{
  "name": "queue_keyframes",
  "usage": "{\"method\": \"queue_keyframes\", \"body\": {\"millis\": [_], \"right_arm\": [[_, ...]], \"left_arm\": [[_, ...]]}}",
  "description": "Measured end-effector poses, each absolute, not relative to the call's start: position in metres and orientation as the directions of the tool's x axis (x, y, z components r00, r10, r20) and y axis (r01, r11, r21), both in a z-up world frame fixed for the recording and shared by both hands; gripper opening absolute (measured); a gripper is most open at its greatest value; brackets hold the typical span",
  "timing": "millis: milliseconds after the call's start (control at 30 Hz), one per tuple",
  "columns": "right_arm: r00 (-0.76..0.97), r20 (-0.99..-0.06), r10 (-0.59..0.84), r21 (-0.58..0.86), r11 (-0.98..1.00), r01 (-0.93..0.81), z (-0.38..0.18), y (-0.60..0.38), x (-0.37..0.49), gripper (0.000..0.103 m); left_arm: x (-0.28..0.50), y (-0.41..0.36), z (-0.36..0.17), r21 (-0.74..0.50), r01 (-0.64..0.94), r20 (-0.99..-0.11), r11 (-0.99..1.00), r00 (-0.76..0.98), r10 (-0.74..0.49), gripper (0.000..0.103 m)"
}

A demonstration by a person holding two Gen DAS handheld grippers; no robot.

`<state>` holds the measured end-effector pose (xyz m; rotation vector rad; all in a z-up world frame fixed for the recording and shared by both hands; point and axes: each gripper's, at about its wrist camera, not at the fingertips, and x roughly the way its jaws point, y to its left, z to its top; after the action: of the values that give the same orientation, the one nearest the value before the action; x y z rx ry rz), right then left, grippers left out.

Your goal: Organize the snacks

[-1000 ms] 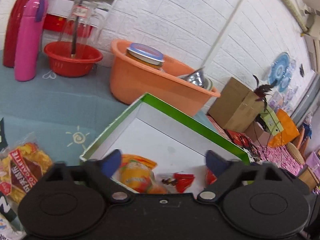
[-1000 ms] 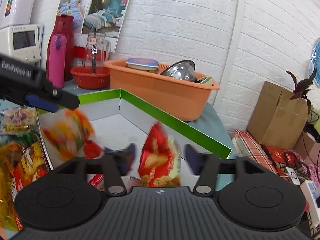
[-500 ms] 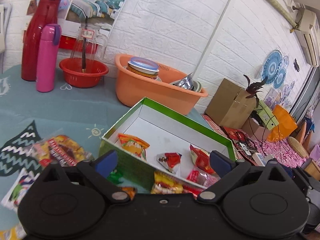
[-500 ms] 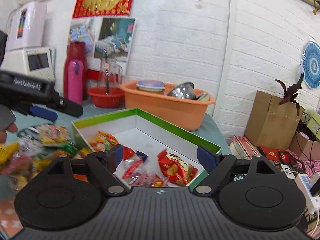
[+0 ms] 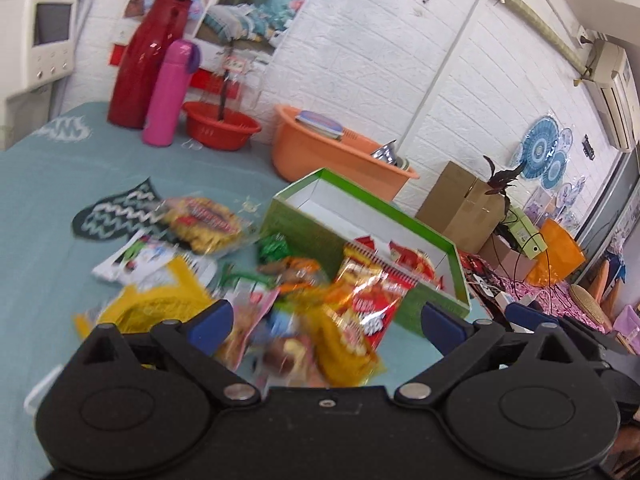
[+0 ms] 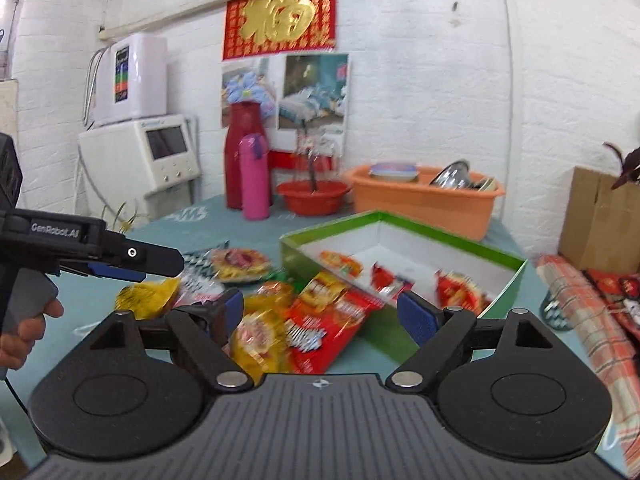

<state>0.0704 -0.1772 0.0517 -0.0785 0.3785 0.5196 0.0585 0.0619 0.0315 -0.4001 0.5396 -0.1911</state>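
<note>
A teal tablecloth (image 5: pixel 48 208) covers a table against a white brick wall; a green box (image 6: pixel 504 276) with a white inside stands open on it, and a few small red and orange snack packets (image 6: pixel 460 290) lie on its floor; in front of the box and to its left, loose snack bags are heaped on the cloth; the largest is a red and yellow crisp bag (image 5: pixel 370 296) that leans against the box's near wall, with a yellow bag (image 5: pixel 152 300) to its left and a clear bag of golden snacks (image 5: pixel 202 222) farther back, beside a white packet (image 5: pixel 134 256); much of the heap is blurred, so single packets are hard to tell apart

The left gripper (image 5: pixel 324 322) hangs above the near edge of the heap, its blue-padded jaws spread wide with nothing between them; the right gripper (image 6: pixel 322 314) is over the same heap, near the box's front corner, its jaws likewise wide apart and empty; in the right wrist view the left gripper shows at the left edge, held by a hand (image 6: pixel 28 328)

Behind the box stand an orange tub (image 6: pixel 424 198) with dishes in it, a red bowl (image 6: pixel 314 196), a pink flask (image 5: pixel 168 94) and a tall red jug (image 5: pixel 146 60); a cardboard carton (image 5: pixel 460 208) sits to the right, off the table
</note>
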Motion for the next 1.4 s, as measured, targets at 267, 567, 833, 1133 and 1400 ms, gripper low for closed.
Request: {"method": "queue_keyframes", "body": {"millis": [267, 567, 833, 1133, 1400], "right_arm": [[0.75, -0.336, 0.57, 0.051, 0.806, -0.589, 0.074, -0.16, 0.058, 0.103], [0.702, -0.526, 0.481, -0.095, 0.787, -0.61, 0.01, -0.108, 0.099, 0.094], [0.649, -0.592, 0.478, -0.009, 0.801, -0.598, -0.02, -0.106, 0.115, 0.066], [0.669, -0.561, 0.487, 0.106, 0.844, -0.526, -0.025, -0.155, 0.067, 0.073], [0.684, -0.56, 0.468, 0.082, 0.852, -0.516, -0.024, -0.161, 0.066, 0.094]], "left_arm": [[0.034, 0.084, 0.023, -0.397, 0.033, -0.498, 0.917, 0.832, -0.245, 0.103], [0.035, 0.082, 0.019, -0.382, 0.067, -0.532, 0.922, 0.8, -0.279, 0.103], [0.035, 0.073, 0.022, -0.388, 0.141, -0.52, 0.911, 0.782, -0.342, 0.103], [0.095, 0.017, -0.025, -0.552, 0.205, -0.555, 0.809, 0.634, -0.539, 0.103], [0.115, -0.003, -0.032, -0.567, 0.19, -0.555, 0.801, 0.631, -0.542, 0.103]]}}
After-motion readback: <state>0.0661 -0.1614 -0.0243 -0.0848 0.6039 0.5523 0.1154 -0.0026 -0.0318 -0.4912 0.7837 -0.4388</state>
